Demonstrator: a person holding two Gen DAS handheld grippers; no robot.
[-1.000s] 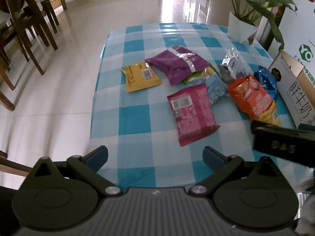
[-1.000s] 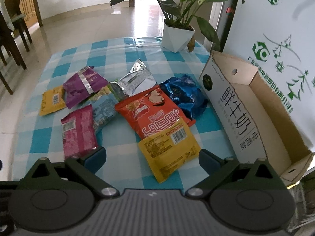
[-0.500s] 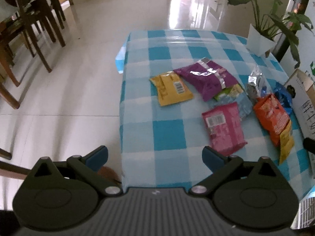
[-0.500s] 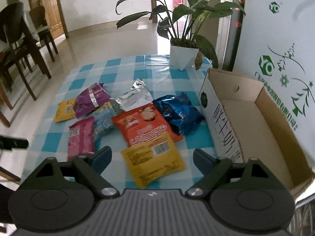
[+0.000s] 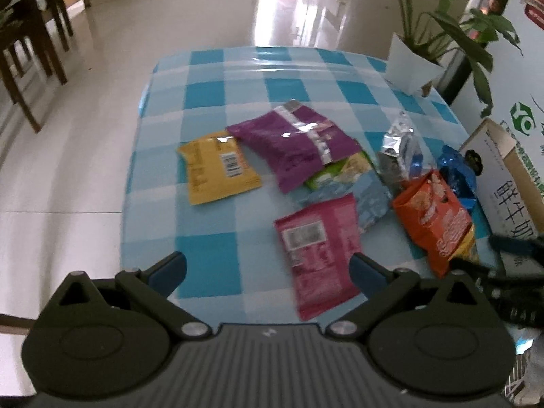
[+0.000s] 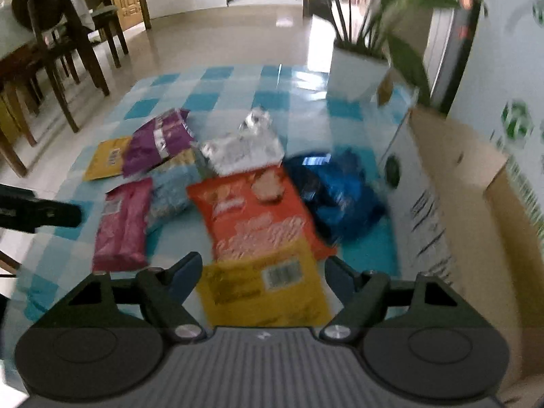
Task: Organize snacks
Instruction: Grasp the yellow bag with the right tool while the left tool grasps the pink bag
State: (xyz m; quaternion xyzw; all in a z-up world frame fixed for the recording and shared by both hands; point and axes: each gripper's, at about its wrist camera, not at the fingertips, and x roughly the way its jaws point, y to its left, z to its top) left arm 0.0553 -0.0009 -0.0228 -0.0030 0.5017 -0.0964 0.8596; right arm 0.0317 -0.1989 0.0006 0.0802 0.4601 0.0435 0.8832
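Observation:
Several snack packets lie on a blue checked table point(image 5: 210, 108). In the left wrist view I see a yellow packet point(image 5: 217, 168), a purple one point(image 5: 292, 146), a pink one point(image 5: 318, 251), an orange one point(image 5: 431, 219), a silver one point(image 5: 399, 149) and a blue one point(image 5: 455, 176). My left gripper point(image 5: 268, 268) is open and empty above the near edge, with the pink packet by its right finger. My right gripper point(image 6: 263, 273) is open and empty over a second yellow packet point(image 6: 265, 282). An open cardboard box point(image 6: 452, 204) stands to the right.
A potted plant in a white pot point(image 6: 357, 74) stands at the table's far right corner. Wooden chairs point(image 6: 61, 54) stand on the tiled floor to the left. A white printed panel point(image 6: 510, 68) rises behind the box. The left gripper shows in the right wrist view point(image 6: 37, 210).
Both grippers have come back in closer to the table after pulling away. The right view has moved forward over the near yellow packet. The packets have not moved.

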